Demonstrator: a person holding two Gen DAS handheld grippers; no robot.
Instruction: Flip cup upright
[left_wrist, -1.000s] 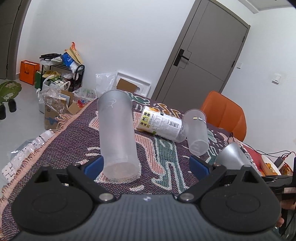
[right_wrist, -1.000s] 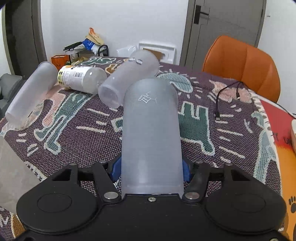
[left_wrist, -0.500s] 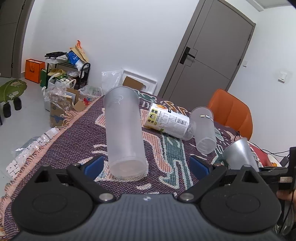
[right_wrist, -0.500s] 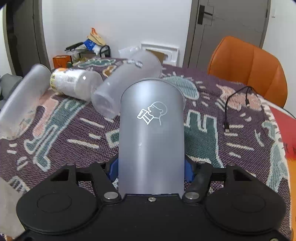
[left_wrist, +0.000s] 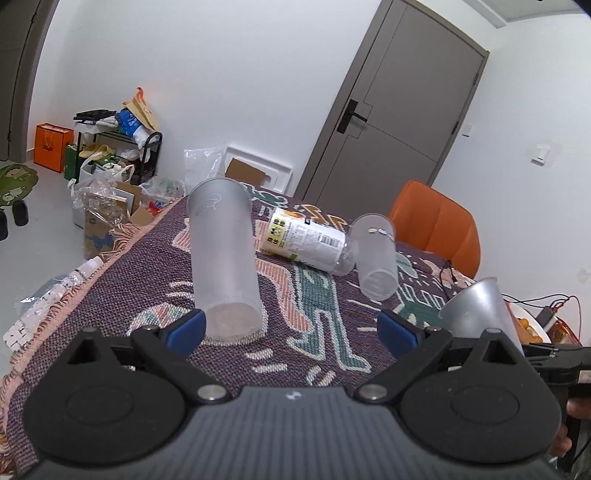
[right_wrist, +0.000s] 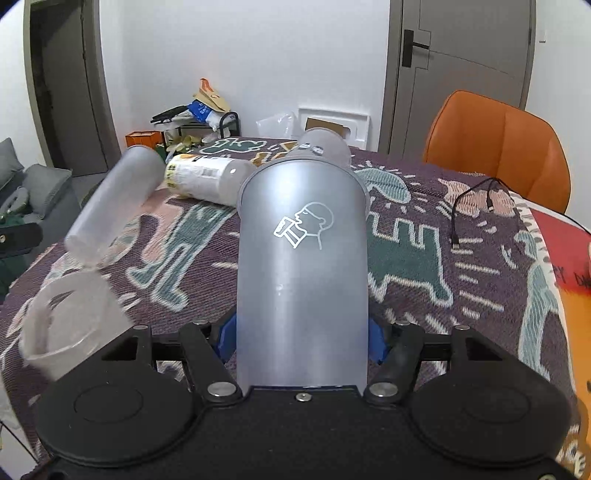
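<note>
Cup (right_wrist: 302, 280) now upright, rim upward

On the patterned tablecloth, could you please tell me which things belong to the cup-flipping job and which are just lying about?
Belonging to the job:
- frosted cup with drinking-man logo, clamped in the right gripper
- left gripper, open by the tall frosted cup
- smaller clear cup

Lying about:
- labelled bottle
- black USB cable
- orange chair

We see a tall cup (left_wrist: 225, 262) lying on the table cloth (left_wrist: 147, 280) at left, a labelled bottle (left_wrist: 306, 240) behind and to its right, and another cup (left_wrist: 375, 254) touching the bottle's right end. A chair (left_wrist: 436, 225) stands behind the table's far right edge, with a cable (right_wrist: 469, 206) on the cloth before it.
</note>
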